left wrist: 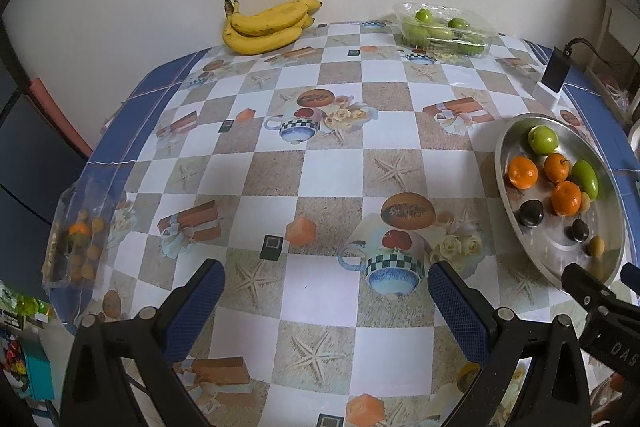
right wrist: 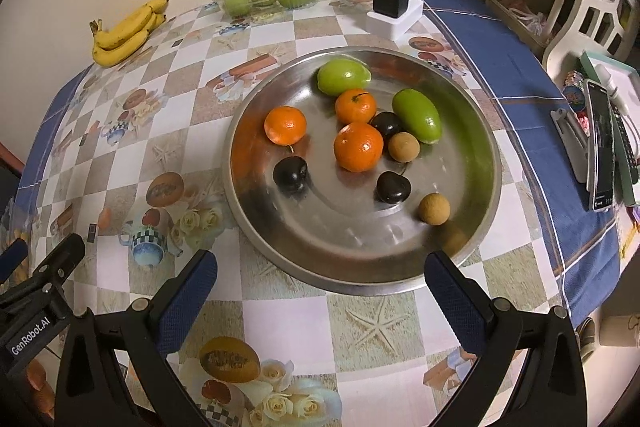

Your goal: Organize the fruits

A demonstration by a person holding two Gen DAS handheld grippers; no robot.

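Currently both tools hang empty over the table, fingers spread wide. The right tool sits just before the steel tray holding tangerines, green fruits and dark plums, so it is nearer. The left tool faces open tablecloth; bananas lie crosswise at the far wall edge, well apart.
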